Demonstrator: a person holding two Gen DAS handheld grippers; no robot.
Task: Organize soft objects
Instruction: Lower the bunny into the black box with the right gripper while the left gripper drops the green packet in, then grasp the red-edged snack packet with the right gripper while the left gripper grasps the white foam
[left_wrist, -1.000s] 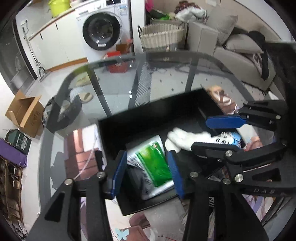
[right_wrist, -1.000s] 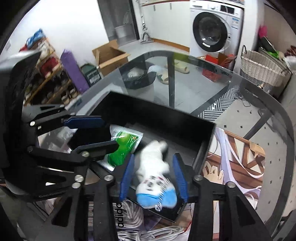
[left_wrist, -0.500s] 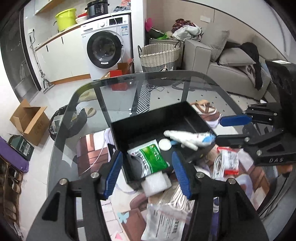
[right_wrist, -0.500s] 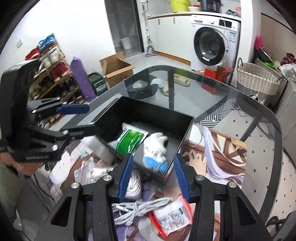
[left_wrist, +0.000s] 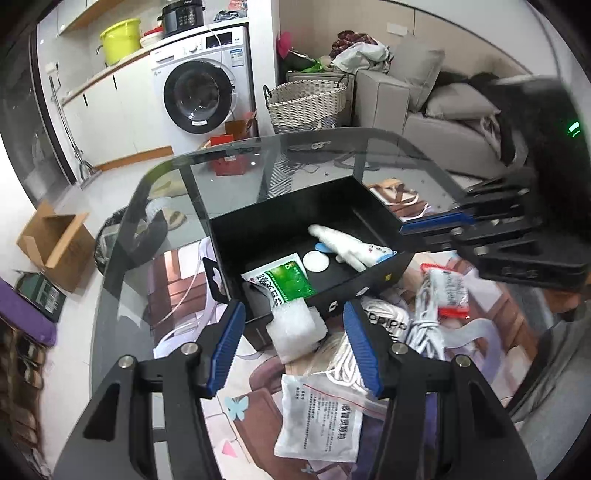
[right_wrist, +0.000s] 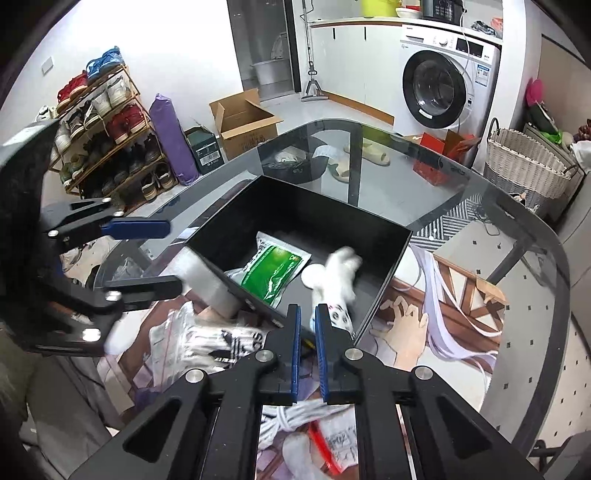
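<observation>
A black box (left_wrist: 280, 221) (right_wrist: 384, 284) sits on the glass table. Inside lie a white plush toy with blue parts (left_wrist: 347, 245) (right_wrist: 338, 284), a green-and-white packet (left_wrist: 282, 282) (right_wrist: 271, 271) and a white round pad (left_wrist: 316, 261). My left gripper (left_wrist: 293, 350) is open and empty, just above a white foam block (left_wrist: 295, 326) (right_wrist: 207, 280) at the box's near wall. My right gripper (right_wrist: 306, 354) is narrowed to a small gap, holding nothing, in front of the box; it also shows at the right edge of the left wrist view (left_wrist: 436, 236).
In front of the box lie a white printed pouch (left_wrist: 319, 421), a white cord bundle with a red label (left_wrist: 443, 295), white rope (left_wrist: 347, 354) and a printed bag (right_wrist: 195, 343). The table's curved glass edge (right_wrist: 554, 266) runs along the right.
Both grippers have pulled back and up from the box. The right gripper let go of the plush toy, which now lies in the box, and its jaws have closed to a narrow gap.
</observation>
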